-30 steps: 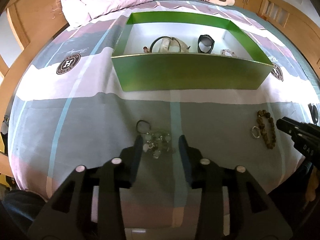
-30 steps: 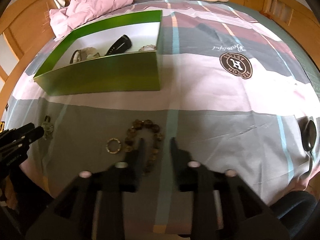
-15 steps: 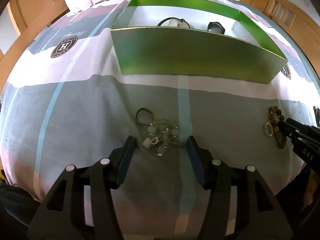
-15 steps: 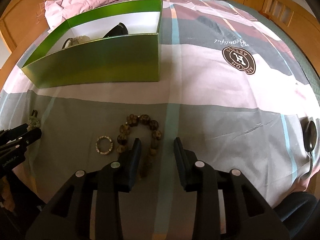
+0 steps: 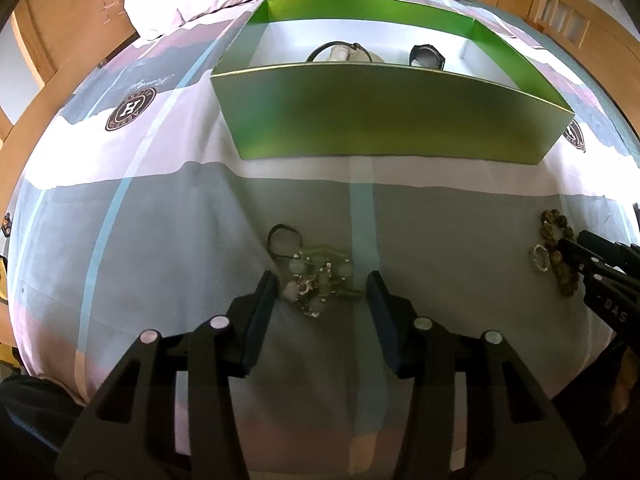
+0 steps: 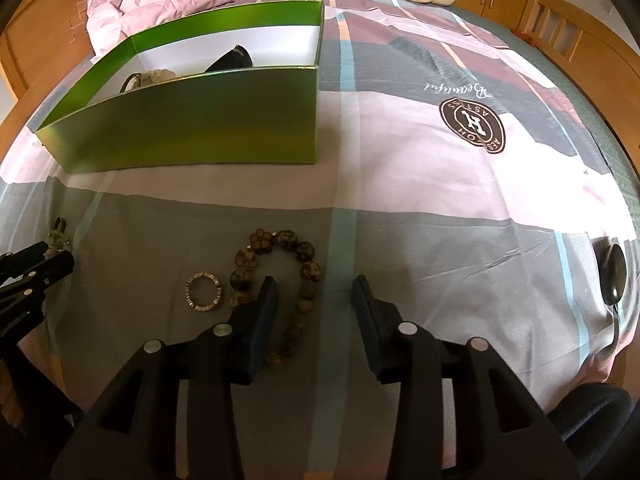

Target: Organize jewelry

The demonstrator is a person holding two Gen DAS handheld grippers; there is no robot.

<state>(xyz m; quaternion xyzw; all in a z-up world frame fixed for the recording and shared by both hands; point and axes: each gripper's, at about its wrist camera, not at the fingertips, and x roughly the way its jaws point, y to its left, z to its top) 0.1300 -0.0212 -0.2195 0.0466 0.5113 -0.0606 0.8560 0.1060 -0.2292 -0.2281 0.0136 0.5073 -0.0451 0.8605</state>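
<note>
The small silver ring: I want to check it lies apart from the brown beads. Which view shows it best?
The right wrist view: the small silver ring lies flat, whole and near centre. In the left wrist view it sits small at the right edge, close beside the beads.

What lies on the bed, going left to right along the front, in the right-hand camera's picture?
Left gripper → silver ring → brown bead bracelet → spoon.
</note>
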